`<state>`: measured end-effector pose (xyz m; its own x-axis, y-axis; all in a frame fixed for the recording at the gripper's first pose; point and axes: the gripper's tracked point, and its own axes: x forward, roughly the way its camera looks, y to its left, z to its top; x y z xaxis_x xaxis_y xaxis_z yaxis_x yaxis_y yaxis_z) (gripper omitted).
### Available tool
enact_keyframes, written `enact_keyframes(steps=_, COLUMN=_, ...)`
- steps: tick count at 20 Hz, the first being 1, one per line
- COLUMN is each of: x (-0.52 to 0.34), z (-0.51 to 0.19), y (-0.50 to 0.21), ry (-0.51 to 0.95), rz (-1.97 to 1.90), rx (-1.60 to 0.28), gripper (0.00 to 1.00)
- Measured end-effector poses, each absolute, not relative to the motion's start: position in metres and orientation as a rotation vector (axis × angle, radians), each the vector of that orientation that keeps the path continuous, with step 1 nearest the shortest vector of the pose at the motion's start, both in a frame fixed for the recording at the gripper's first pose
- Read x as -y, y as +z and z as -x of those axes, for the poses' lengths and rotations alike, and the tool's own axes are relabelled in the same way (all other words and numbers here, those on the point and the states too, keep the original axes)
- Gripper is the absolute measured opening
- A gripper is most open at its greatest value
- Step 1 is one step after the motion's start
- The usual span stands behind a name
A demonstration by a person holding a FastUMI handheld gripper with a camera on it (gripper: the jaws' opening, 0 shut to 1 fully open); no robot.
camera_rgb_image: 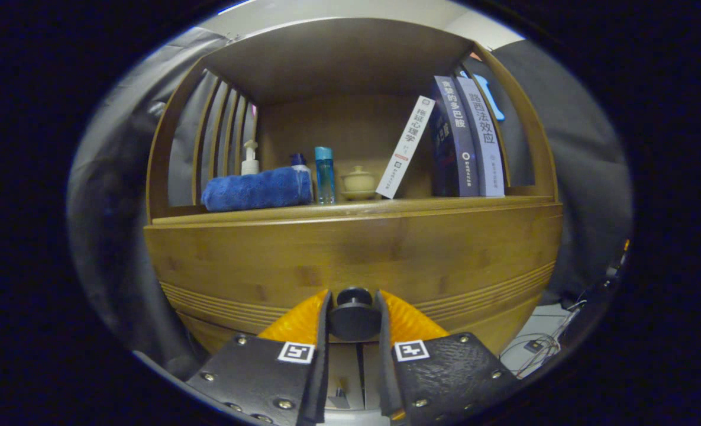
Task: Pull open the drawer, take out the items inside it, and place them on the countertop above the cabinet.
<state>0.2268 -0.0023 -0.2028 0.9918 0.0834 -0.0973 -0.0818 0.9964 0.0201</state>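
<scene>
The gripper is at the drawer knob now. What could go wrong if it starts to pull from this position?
1. The gripper has its fingers on either side of the round knob, seemingly closed on it. A round knob gives little hold, so they could slip off during the pull.
2. A sudden pull may shake the cabinet. The white book leans tilted on the countertop and could fall; the slim blue bottle could tip.
</scene>
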Motion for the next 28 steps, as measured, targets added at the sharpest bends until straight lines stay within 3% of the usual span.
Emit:
enact_keyframes(steps=14, x=0.023, z=-0.158, y=-0.218, ry=0.027, rz=0.077, rx=-0.134, gripper=0.35)
enact_keyframes(steps=16, x=0.029, z=-0.116, y=-0.213, ry=0.02, rz=0.072, rx=-0.168, gripper=0.08)
enact_keyframes(steps=24, x=0.029, z=-0.119, y=-0.197, ry=0.034, rz=0.027, rx=-0.123, gripper=0.09)
enact_keyframes(steps=28, x=0.016, z=-0.128, y=-0.184, ry=0.076, rz=-0.03, rx=-0.081, gripper=0.46)
